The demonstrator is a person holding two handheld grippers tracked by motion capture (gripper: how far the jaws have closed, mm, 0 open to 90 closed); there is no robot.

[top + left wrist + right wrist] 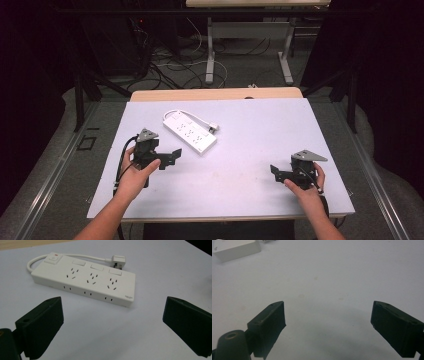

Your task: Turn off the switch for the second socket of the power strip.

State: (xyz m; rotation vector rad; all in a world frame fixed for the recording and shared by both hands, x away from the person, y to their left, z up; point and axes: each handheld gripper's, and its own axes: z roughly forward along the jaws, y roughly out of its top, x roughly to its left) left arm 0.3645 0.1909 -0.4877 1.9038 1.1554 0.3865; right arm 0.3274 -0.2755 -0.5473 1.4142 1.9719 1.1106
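The left hand-held gripper (167,159) is held in the left hand (134,172), its jaws spread wide and nothing held between them. The right hand-held gripper (276,173) is gripped by the right hand (306,187), jaws likewise parted wide and empty. Both forearms are extended from the near edge.

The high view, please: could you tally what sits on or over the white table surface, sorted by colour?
White: 1, the power strip with its cord and plug.
Black: 2, the left gripper and the right gripper, both with jaws apart.
Total: 3.
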